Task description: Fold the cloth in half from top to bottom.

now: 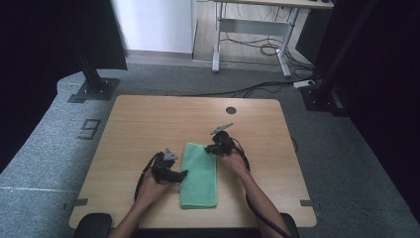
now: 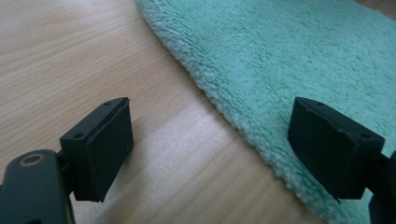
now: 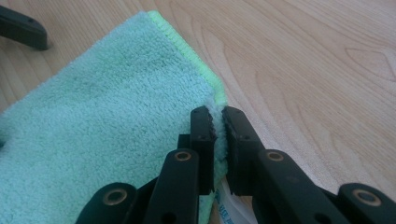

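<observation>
A folded green towel [image 1: 199, 174] lies lengthwise near the middle of the bench [image 1: 148, 124], toward its near edge. The right tongs [image 3: 218, 122] are clamped on the towel's far right edge; the left tongs [image 2: 210, 147] stand apart, straddling its left edge at about 9 o'clock. The step looks like gripping both sides: lower the left tongs until one jaw slides under the pile before closing. The right gripper view shows the pinched fabric; the high view shows the towel's whole outline.
</observation>
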Demonstrator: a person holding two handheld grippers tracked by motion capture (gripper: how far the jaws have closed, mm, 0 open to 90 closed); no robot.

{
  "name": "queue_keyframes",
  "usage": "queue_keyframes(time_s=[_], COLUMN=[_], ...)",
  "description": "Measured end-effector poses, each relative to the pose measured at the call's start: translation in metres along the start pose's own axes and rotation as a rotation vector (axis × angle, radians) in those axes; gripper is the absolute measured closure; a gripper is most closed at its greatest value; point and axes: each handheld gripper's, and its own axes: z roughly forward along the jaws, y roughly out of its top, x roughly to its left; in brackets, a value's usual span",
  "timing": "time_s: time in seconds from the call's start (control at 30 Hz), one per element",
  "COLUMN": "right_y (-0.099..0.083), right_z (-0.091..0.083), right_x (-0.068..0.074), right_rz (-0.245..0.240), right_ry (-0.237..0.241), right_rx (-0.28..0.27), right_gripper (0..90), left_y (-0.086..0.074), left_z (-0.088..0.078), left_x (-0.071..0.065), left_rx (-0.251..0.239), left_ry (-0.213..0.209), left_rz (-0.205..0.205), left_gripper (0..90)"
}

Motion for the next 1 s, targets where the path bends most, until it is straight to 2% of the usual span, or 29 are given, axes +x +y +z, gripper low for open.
queue_keyframes(time_s=[0.77, 1.0], right_y=[0.0005, 0.0053], right_z=[-0.0003, -0.0027], right_x=[0.0014, 0.0083], right_rz=[0.005, -0.047], right_ry=[-0.011, -0.054], right_rx=[0.005, 0.035], right_gripper=[81.9, 82.1], left_y=[-0.0085, -0.0083], left_z=[-0.0058, -0.0055], left_x=[-0.0042, -0.0042], left_rx=[-0.009, -0.010], left_ry=[0.016, 0.016], left_rz=[-0.003, -0.003], left_gripper=[14.1, 14.0])
